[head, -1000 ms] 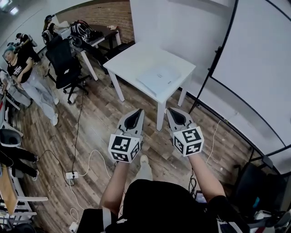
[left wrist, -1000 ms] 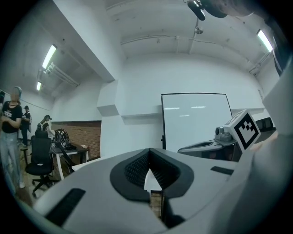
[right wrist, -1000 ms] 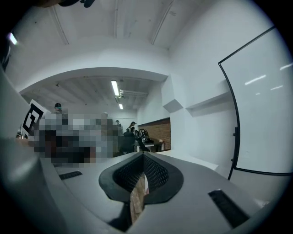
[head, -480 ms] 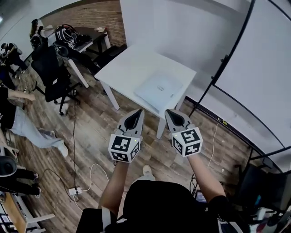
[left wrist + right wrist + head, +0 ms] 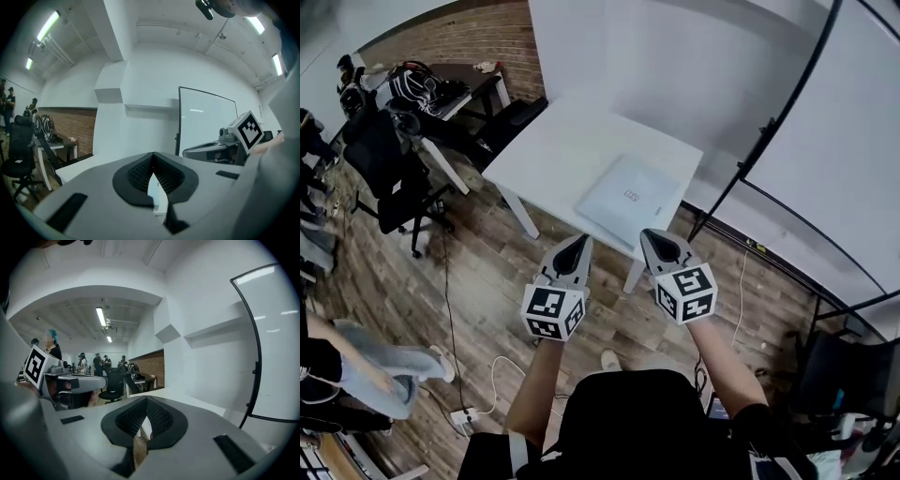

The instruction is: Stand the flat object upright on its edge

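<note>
Two grippers, neither holding anything. My left gripper (image 5: pixel 577 246): jaws pressed together, empty, short of the table (image 5: pixel 553 155). Flat object (image 5: pixel 626 199): white and thin, lying flat on the tabletop toward the near right corner, close to the front edge. I judge it stiff, light and smooth, so likely to slide if nudged. I see no gap beneath it. Best hold is probably the near edge, with the other gripper bracing the far side. My right gripper (image 5: pixel 656 242): jaws likewise closed, nothing between them.
</note>
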`<action>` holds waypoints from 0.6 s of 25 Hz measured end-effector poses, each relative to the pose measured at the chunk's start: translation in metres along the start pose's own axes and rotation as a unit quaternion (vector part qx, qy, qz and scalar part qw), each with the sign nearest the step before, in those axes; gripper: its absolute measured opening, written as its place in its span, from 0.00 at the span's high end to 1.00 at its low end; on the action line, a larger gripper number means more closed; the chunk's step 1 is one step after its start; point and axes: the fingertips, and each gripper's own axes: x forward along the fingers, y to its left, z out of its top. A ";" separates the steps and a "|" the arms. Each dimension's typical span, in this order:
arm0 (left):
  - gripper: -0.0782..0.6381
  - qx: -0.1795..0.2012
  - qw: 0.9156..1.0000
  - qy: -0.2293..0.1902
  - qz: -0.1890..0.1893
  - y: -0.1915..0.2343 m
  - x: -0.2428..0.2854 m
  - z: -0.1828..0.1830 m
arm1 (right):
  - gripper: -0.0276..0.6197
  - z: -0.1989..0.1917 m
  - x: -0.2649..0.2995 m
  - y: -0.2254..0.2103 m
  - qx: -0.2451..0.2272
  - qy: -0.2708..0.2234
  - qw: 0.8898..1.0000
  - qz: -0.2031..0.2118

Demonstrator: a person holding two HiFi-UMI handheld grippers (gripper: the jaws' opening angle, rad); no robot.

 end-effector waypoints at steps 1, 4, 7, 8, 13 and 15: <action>0.88 -0.002 1.000 0.003 -0.002 0.002 0.002 -0.003 | 0.90 -0.003 0.002 -0.003 0.001 0.004 1.000 -0.004; 0.88 -0.007 1.000 0.009 -0.008 0.007 0.011 -0.010 | 0.90 -0.008 0.009 -0.013 0.007 0.013 1.000 -0.012; 0.88 -0.010 1.000 0.013 -0.013 0.008 0.022 -0.017 | 0.90 -0.015 0.012 -0.023 0.010 0.019 1.000 -0.017; 0.88 -0.010 1.000 0.013 -0.012 0.009 0.026 -0.019 | 0.90 -0.017 0.015 -0.028 0.011 0.020 1.000 -0.019; 0.88 -0.013 1.000 0.023 -0.007 0.014 0.056 -0.030 | 0.90 -0.033 0.032 -0.056 0.028 0.032 0.999 -0.020; 0.88 -0.014 0.999 0.030 -0.006 0.015 0.071 -0.036 | 0.90 -0.038 0.039 -0.069 0.035 0.037 0.999 -0.019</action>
